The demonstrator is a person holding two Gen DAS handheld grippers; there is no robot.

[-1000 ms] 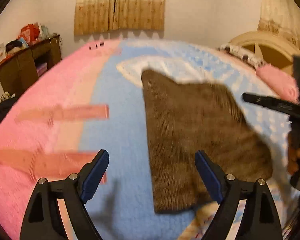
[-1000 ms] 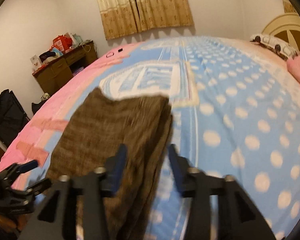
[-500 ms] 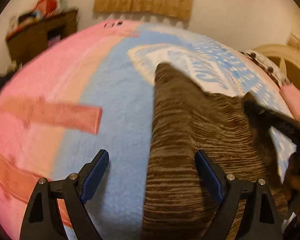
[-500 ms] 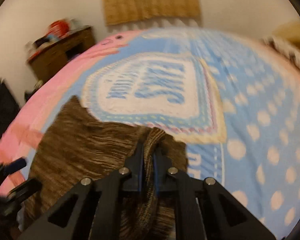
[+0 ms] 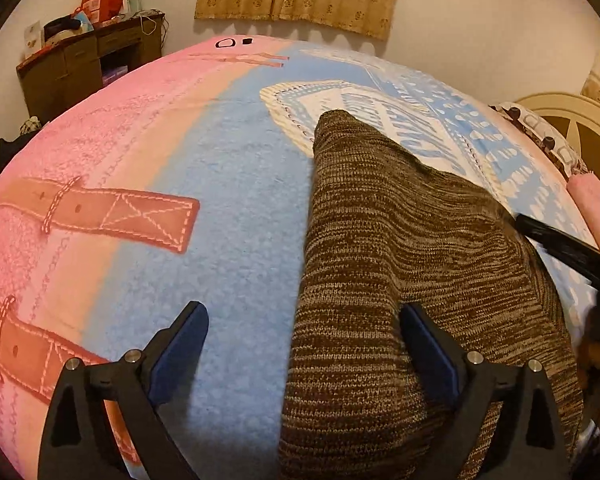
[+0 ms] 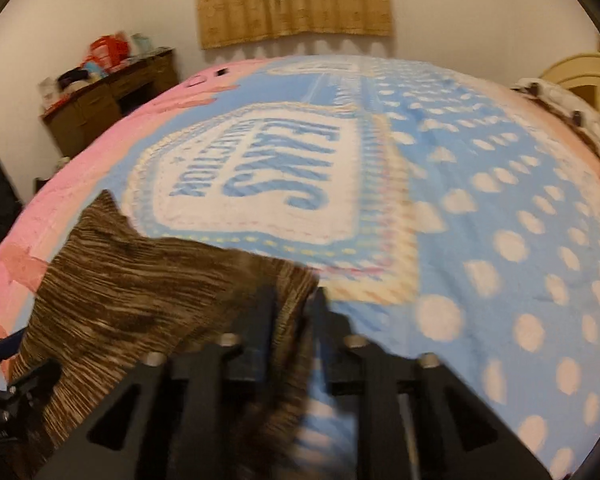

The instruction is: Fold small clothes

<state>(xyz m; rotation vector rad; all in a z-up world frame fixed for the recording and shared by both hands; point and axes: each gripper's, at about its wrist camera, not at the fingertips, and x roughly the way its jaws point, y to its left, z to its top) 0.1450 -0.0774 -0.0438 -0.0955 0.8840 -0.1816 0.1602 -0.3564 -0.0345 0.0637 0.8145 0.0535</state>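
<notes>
While right gripper [image 6: 292,308] just reopens around the brown knit cloth [image 5: 400,260] edge | left gripper [image 5: 304,340] wide, straddling near-left edge for next fold.

garment [image 5: 412,264]: brown marled knit
state: partly folded, right edge lifted
place: on the blanket [image 5: 228,216], blue part
</notes>
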